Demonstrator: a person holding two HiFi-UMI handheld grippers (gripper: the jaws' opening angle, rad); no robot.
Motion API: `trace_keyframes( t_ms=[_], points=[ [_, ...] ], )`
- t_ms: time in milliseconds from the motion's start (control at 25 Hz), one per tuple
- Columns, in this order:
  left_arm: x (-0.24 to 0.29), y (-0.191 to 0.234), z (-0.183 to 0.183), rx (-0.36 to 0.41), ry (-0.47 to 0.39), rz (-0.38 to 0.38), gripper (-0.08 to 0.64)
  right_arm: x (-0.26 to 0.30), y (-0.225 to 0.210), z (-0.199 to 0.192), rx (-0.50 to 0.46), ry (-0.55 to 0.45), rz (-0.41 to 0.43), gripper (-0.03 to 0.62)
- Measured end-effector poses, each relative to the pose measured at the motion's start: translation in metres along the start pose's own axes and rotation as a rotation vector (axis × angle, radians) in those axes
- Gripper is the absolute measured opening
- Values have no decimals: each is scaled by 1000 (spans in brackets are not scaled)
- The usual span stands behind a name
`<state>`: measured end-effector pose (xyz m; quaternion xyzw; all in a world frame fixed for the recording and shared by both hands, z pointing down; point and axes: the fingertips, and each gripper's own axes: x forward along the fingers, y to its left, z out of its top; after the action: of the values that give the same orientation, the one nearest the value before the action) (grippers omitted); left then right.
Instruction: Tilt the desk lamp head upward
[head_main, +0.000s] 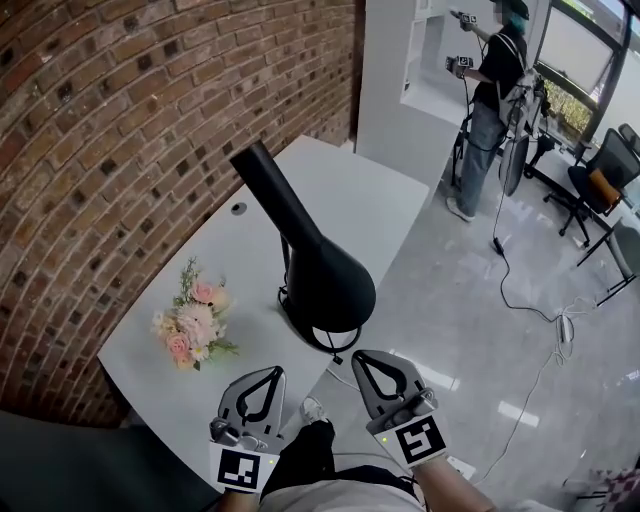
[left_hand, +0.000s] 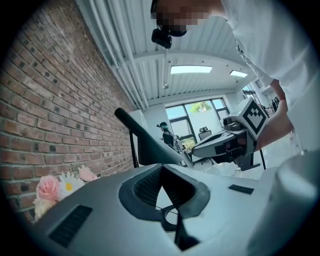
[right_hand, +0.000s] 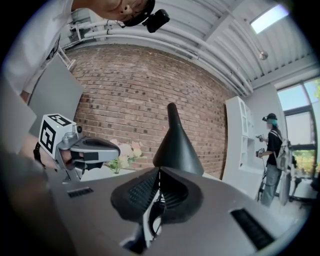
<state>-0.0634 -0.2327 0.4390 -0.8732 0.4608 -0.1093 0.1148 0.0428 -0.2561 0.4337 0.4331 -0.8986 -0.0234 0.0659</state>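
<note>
A black desk lamp stands on the white table (head_main: 370, 195) by the brick wall. Its cone head (head_main: 325, 285) points down toward the near table edge over the ring base (head_main: 300, 322), and its slim neck (head_main: 272, 190) rises to the upper left. My left gripper (head_main: 272, 376) and right gripper (head_main: 363, 359) hover just short of the head, both shut and empty, touching nothing. The left gripper view shows the lamp (left_hand: 150, 147) beyond the closed tips (left_hand: 161, 167). In the right gripper view the cone (right_hand: 177, 145) stands past the closed tips (right_hand: 160, 170).
A small bouquet of pink and white flowers (head_main: 190, 322) lies on the table left of the lamp. A person (head_main: 490, 100) stands far back by a white cabinet (head_main: 400, 90). Office chairs (head_main: 600, 185) and a floor cable (head_main: 540, 310) are at the right.
</note>
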Motion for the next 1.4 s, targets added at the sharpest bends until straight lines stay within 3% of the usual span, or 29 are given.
trace_keyframes(
  t_ms=[640, 1400],
  points=[
    [40, 11, -54, 0, -42, -3, 8, 50, -27, -54, -18, -48, -45, 18],
    [43, 18, -61, -28, -52, -8, 8, 58, -45, -41, 32, -99, -86, 17]
  ],
)
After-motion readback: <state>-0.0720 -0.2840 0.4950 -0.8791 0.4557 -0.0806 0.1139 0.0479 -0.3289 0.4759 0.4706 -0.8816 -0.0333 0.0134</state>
